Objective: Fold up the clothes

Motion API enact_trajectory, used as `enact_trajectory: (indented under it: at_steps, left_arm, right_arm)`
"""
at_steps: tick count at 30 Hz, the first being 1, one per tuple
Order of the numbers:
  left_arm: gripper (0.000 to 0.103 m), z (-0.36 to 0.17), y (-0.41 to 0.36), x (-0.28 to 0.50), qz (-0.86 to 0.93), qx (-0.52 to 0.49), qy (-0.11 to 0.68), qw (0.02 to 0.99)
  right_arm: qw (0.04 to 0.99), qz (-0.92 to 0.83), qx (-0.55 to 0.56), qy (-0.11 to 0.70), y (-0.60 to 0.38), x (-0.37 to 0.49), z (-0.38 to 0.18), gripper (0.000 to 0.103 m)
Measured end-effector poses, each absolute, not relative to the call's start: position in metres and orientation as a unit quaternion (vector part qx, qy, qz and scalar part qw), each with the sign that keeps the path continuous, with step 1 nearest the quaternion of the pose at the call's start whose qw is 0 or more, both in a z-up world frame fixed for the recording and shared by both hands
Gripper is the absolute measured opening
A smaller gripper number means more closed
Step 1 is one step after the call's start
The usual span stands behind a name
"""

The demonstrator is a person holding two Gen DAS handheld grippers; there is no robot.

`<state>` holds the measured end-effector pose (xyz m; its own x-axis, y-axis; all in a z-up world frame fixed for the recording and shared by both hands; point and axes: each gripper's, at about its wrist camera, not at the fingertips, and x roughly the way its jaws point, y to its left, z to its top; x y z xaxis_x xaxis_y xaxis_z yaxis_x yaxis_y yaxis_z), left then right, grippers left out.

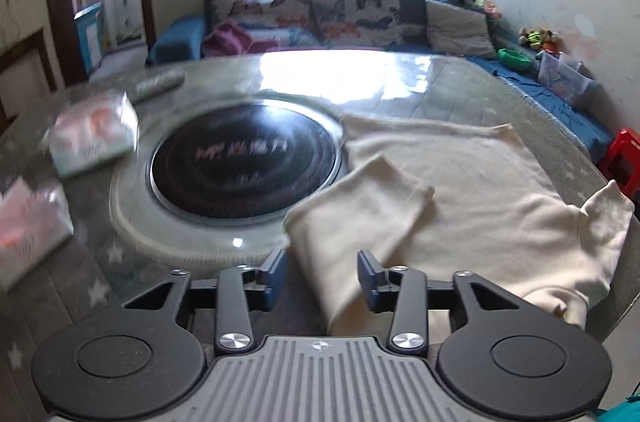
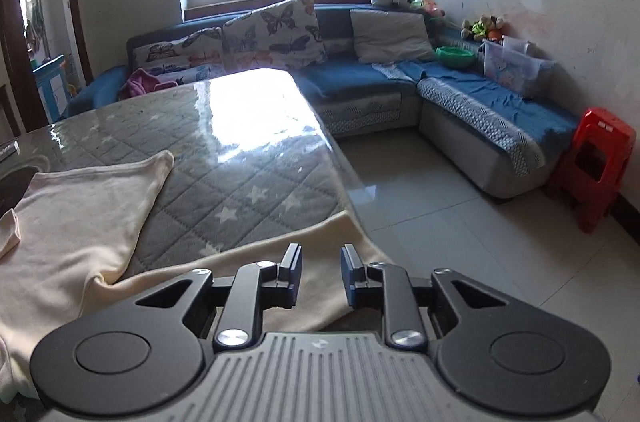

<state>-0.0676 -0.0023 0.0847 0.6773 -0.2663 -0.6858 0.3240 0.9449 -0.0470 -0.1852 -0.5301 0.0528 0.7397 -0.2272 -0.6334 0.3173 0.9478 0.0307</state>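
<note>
- Cream long-sleeved top (image 1: 472, 182) lies spread on the table (image 2: 248, 158), over its near right corner; hem toward the far side, one sleeve (image 1: 360, 218) laid across the body, the other sleeve (image 2: 320, 262) running along the near edge to the right edge.
- Risk 1: that right sleeve sits at the table's right edge, possibly partly over it. A careless drag could pull it off the side, and I judge the weight might tug the body askew.
- Risk 2: the table surface looks glossy. Pulling one sleeve could slide the whole garment rather than fold it.
- Risk 3: the top's left side lies beside the round black inset hob (image 1: 244, 166); a fold pushed leftward could bunch on its raised rim.
- Left gripper (image 1: 322, 280): jaws apart, nothing held, fingers straddling the folded sleeve from above; contact cannot be told. Left view blurred.
- Right gripper (image 2: 320, 272): jaws apart, empty, low over the right sleeve near the corner, pointing toward the sofa (image 2: 360, 78).
- Two small boxes (image 1: 94, 134) lie at the table's left side, well clear.
</note>
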Motion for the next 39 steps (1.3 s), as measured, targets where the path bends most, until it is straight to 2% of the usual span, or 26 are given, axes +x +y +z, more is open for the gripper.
enact_trajectory:
  at_steps: [5,12,25,31,33,35,39]
  left_arm:
    - [0.048,0.083,-0.017,-0.058,-0.179,0.048,0.367,0.911]
    - [0.045,0.066,-0.049,-0.033,-0.208,0.042,0.373,0.903]
    - [0.029,0.032,-0.095,-0.004,-0.249,0.061,0.391,0.884]
    - [0.027,0.029,-0.087,0.005,-0.24,0.052,0.39,0.887]
    - [0.027,0.029,-0.086,0.008,-0.237,0.049,0.389,0.889]
    - [0.027,0.028,-0.086,0.01,-0.232,0.049,0.385,0.892]
    - [0.026,0.028,-0.084,0.019,-0.214,0.052,0.38,0.899]
  right_arm:
    - [0.933,-0.091,0.064,0.341,-0.512,-0.165,0.05,0.027]
    - [0.933,-0.019,0.059,0.355,-0.489,-0.137,0.046,0.027]
    - [0.918,0.058,0.037,0.391,-0.45,-0.045,0.023,0.027]
    - [0.916,0.051,0.042,0.395,-0.453,0.001,0.017,0.026]
    - [0.916,0.051,0.044,0.396,-0.452,0.014,0.017,0.014]
    - [0.916,0.052,0.037,0.396,-0.448,0.028,0.016,0.01]
    - [0.917,0.057,0.024,0.394,-0.439,0.053,0.015,0.009]
